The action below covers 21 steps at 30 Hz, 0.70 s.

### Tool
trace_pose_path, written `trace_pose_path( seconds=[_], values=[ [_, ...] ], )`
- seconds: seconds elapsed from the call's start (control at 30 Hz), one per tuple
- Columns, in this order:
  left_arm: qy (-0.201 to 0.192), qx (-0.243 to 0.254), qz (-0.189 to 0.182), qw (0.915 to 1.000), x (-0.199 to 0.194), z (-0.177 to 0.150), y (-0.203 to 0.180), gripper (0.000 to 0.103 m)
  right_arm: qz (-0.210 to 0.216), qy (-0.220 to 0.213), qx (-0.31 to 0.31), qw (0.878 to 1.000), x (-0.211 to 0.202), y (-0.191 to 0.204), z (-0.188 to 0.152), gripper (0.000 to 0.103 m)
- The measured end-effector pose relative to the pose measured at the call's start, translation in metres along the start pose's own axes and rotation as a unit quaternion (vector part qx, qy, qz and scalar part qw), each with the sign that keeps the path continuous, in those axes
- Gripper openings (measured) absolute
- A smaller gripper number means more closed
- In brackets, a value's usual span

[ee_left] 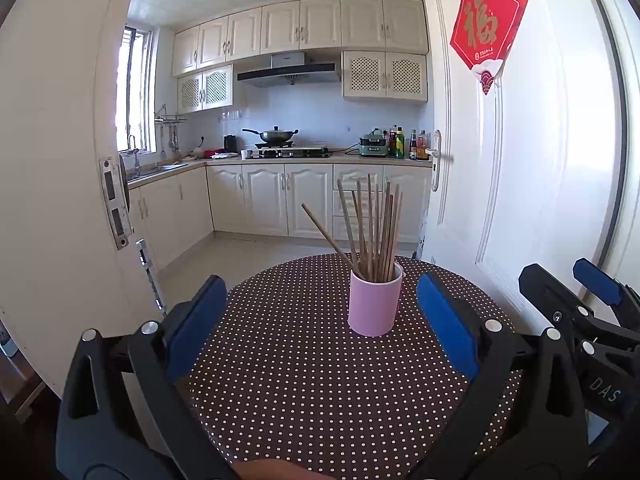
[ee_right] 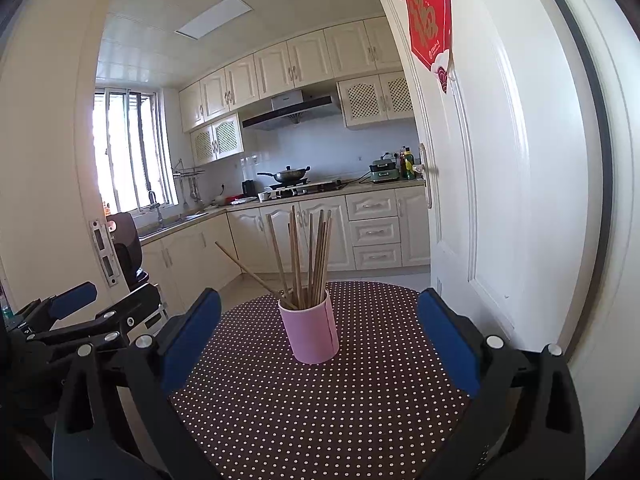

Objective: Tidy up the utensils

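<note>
A pink cup stands upright on a round table with a brown polka-dot cloth. Several wooden chopsticks stand in it; one chopstick leans far out to the left. My left gripper is open and empty, the cup a little beyond and between its blue pads. My right gripper is also open and empty, facing the cup from the right. Each gripper appears at the edge of the other's view: the right gripper, the left gripper.
A white door with a red paper sign stands open just right of the table. A door frame rises on the left. Beyond the table lie a tiled floor and a kitchen counter with a wok and bottles.
</note>
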<state>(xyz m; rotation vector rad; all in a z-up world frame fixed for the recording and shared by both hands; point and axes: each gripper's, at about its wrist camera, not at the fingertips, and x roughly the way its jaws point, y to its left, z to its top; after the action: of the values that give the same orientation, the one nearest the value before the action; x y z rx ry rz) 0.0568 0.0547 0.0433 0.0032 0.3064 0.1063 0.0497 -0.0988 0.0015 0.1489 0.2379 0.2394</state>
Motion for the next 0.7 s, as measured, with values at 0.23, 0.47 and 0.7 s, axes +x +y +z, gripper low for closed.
trace_pose_path(
  seconds=[0.23, 0.47, 0.7],
  values=[
    [0.0, 0.006, -0.002, 1.0, -0.0007, 0.0007, -0.0021, 0.094, -0.003, 0.001, 0.001, 1.0, -0.0014, -0.0034, -0.0011, 0.095],
    [0.003, 0.007, -0.006, 1.0, -0.0009, -0.0003, -0.003, 0.094, -0.008, 0.002, 0.0, 1.0, -0.0045, -0.0057, -0.0016, 0.095],
    [0.001, 0.009, -0.004, 1.0, -0.0013, 0.0, -0.0033, 0.094, -0.006, 0.002, 0.001, 1.0, -0.0053, -0.0066, -0.0009, 0.095]
  ],
)
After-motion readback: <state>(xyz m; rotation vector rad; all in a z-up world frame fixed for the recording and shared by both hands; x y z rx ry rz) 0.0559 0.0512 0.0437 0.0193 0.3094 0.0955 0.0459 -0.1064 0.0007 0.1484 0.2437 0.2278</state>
